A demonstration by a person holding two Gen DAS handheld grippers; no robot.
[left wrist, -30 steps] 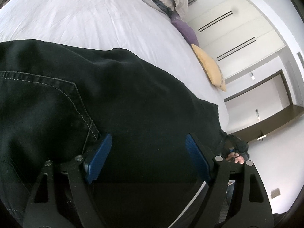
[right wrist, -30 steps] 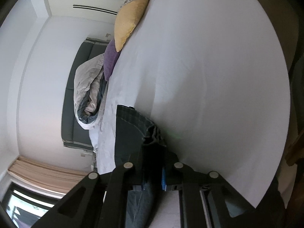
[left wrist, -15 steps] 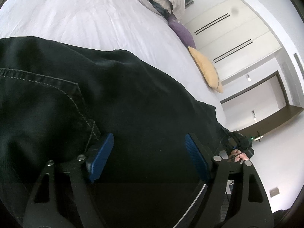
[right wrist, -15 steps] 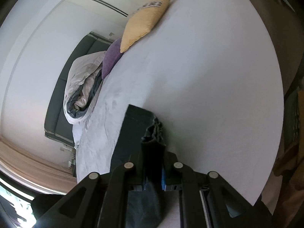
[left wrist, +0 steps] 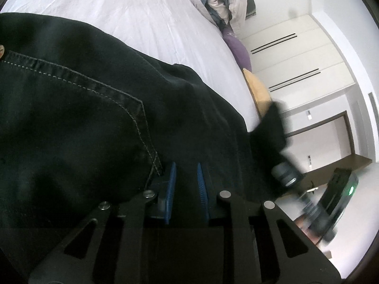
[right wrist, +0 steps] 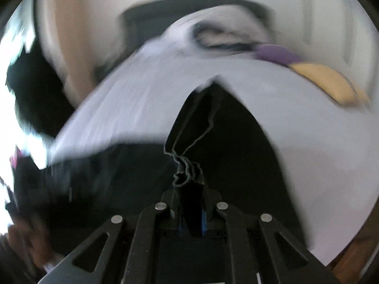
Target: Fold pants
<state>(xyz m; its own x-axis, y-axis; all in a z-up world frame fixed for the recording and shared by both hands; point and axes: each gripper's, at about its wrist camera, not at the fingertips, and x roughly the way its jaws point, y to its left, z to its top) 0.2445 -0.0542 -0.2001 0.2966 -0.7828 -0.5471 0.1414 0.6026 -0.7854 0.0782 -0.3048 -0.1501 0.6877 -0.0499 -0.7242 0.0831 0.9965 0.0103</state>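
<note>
The left gripper [left wrist: 186, 179] is closing on the black pants' [left wrist: 83, 123] seat beside the back pocket [left wrist: 78, 108] on the white bed [left wrist: 132, 16], while the right gripper [right wrist: 191, 217] is clamping the bunched hems, the legs trailing away toward the pillows.

Motion smears the right wrist view, so the bedding roll [right wrist: 220, 35] and the yellow cushion [right wrist: 329, 85] show only as streaks, while the pants [left wrist: 83, 118] run off the left wrist view's left edge.
</note>
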